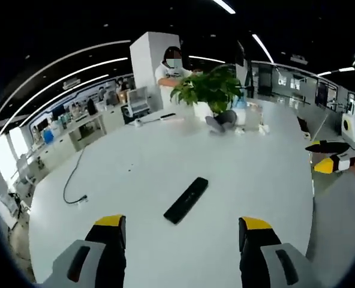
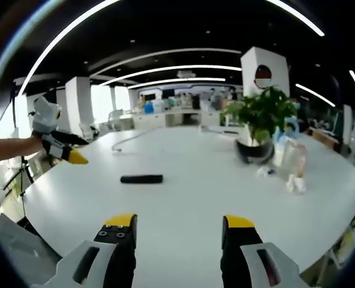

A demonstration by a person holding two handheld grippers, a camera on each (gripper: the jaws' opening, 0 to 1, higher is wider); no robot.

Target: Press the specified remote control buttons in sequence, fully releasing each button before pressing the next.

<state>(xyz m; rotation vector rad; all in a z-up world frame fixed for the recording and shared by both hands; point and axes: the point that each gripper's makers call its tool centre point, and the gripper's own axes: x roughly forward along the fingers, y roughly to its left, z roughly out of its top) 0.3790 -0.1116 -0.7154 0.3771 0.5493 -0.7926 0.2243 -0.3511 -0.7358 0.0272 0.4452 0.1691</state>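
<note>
Both tools hovering, nothing pressed yet

Left tool point(image 1: 181, 231) and right tool point(image 2: 178, 231) hang level above the white table's point(image 1: 249, 180) near edge, jaws spread wide and empty. The black remote point(image 1: 186, 200) lies flat mid-table, well apart from both, potted plant point(image 2: 259, 123) farther back.

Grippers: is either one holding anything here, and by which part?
Nothing is held. The left gripper and right gripper are both open and empty; the remote control lies untouched on the white table.
</note>
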